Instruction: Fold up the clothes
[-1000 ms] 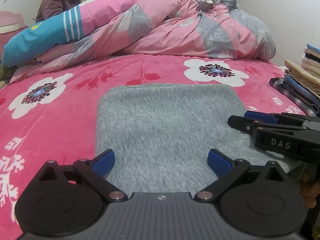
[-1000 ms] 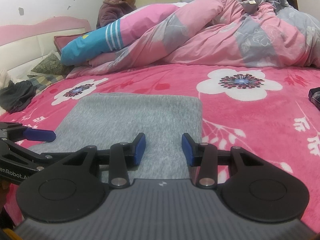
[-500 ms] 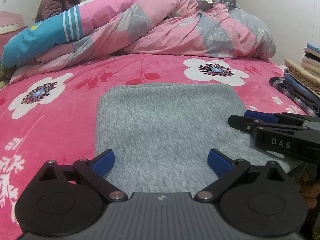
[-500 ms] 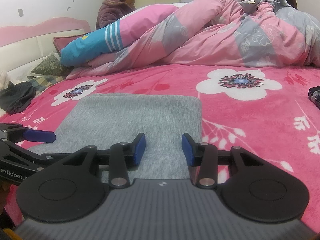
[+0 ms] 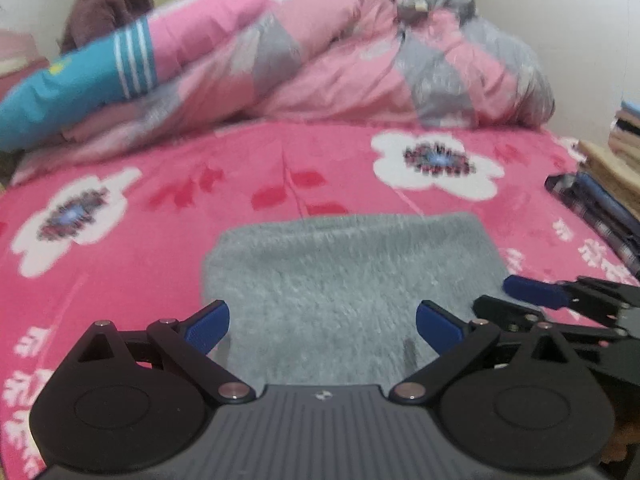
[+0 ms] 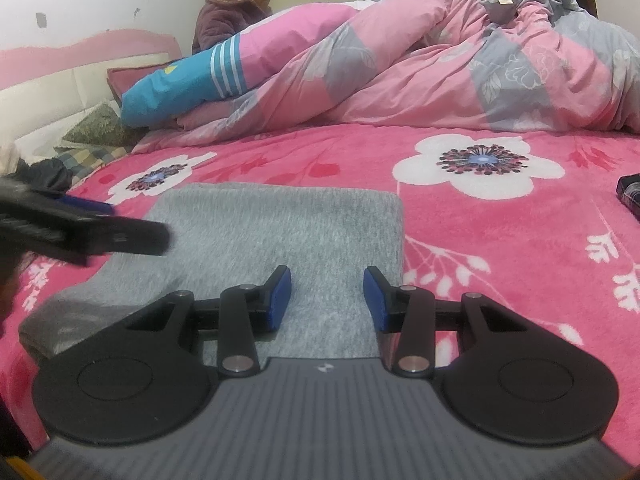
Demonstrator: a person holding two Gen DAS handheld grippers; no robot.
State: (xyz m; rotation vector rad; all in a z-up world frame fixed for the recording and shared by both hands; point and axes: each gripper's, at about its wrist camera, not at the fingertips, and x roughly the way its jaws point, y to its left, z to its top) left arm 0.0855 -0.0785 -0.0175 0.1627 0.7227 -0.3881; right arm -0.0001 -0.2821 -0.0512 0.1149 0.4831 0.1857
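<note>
Closest to you, your right gripper (image 6: 326, 294) sits low over the near right corner of the grey sweater (image 6: 276, 232), jaws parted with nothing pinched between them; the cloth lies flat under the gap, so it is released, not grasping. That spot looks chosen for pinning or picking up the near edge. Your left gripper (image 5: 322, 322) hangs over the near left part of the same sweater, jaws spread wide and empty; that view is blurred, so fine detail of the cloth is hard to read. In the right view the left gripper's fingers (image 6: 120, 236) stand clear above the fabric.

The sweater is already a neat rectangle, lying flat on the pink flowered blanket (image 6: 500, 240) in front of you, so the fold appears near done; a last fold or a transfer may be what remains.

Off to your right, a stack of folded clothes (image 5: 616, 160) lines the bed's edge, likely where finished pieces go. Farther back a bunched pink and grey quilt (image 6: 440, 68) is pushed aside, leaving working room. Beyond it a person (image 6: 236, 16) sits by the wall.
</note>
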